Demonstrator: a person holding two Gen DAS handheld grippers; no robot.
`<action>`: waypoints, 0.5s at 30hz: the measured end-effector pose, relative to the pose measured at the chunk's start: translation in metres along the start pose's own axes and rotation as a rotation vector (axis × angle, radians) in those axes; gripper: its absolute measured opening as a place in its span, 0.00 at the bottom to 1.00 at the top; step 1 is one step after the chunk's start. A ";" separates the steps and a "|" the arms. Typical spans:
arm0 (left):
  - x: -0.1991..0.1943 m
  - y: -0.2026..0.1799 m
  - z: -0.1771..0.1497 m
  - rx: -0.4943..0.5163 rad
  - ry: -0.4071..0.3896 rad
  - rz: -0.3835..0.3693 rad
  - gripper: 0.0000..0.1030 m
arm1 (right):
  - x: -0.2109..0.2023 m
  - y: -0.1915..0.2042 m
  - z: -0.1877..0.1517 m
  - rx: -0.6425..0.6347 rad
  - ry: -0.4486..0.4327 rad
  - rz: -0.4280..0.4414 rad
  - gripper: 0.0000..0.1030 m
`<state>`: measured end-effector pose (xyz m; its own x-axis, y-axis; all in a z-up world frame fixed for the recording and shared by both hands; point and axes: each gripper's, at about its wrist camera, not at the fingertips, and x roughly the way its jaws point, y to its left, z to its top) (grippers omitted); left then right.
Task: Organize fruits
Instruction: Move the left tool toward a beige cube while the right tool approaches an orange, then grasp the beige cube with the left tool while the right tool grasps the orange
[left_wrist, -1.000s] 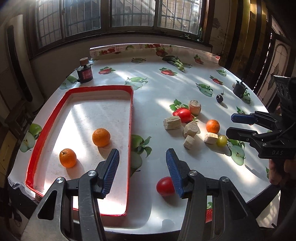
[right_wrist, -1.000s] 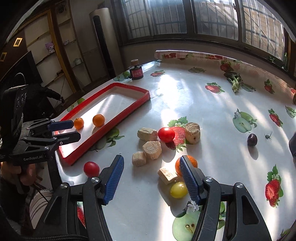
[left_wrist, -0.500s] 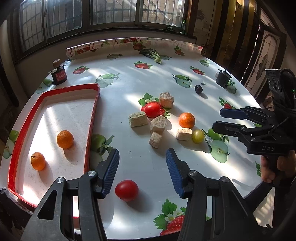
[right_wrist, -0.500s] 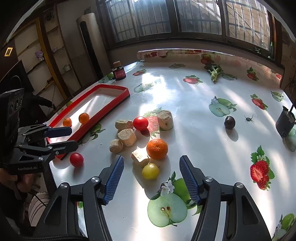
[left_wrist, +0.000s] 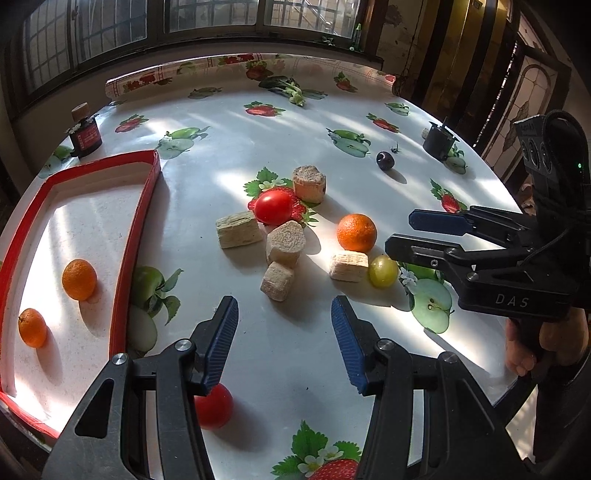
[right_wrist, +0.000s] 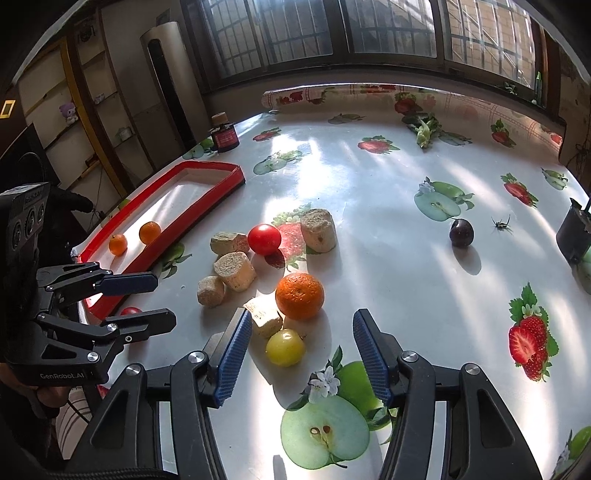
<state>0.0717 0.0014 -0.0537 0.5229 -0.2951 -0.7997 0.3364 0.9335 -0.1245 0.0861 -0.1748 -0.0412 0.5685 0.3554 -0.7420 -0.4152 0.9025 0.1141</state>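
Note:
A red-rimmed tray (left_wrist: 138, 221) (right_wrist: 207, 195) holds two small oranges (left_wrist: 79, 278) (left_wrist: 33, 327). On the table lie an orange (left_wrist: 356, 232) (right_wrist: 299, 295), a yellow-green fruit (left_wrist: 383, 271) (right_wrist: 285, 347), a red tomato (left_wrist: 274, 206) (right_wrist: 263, 239), a second red tomato (left_wrist: 216, 406) near the front edge, and a dark plum (left_wrist: 385, 160) (right_wrist: 461, 232). My left gripper (left_wrist: 282, 341) is open and empty, above the table just past the near tomato. My right gripper (right_wrist: 301, 349) is open, with the yellow-green fruit between its fingers' line.
Several beige cork-like chunks (left_wrist: 237, 229) (right_wrist: 234, 271) lie among the fruits. A small dark jar (left_wrist: 85, 134) stands at the back left, a black cup (left_wrist: 439, 142) at the back right. The round table's front edge (left_wrist: 480, 398) is close.
My left gripper has swung right, away from the tray toward the fruit cluster; the near tomato slid under its left finger. My right gripper has moved closer to the yellow-green fruit.

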 end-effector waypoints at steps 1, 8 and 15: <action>0.003 0.000 0.002 0.001 0.002 -0.003 0.49 | 0.005 0.000 0.002 0.007 0.009 -0.003 0.54; 0.027 0.000 0.013 0.006 0.035 -0.015 0.49 | 0.031 0.002 0.014 0.023 0.043 -0.003 0.49; 0.045 0.001 0.015 0.016 0.073 -0.041 0.16 | 0.050 0.000 0.017 0.033 0.076 0.009 0.41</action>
<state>0.1074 -0.0140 -0.0816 0.4499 -0.3170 -0.8349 0.3693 0.9172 -0.1492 0.1270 -0.1525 -0.0671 0.5089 0.3449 -0.7888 -0.3955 0.9075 0.1416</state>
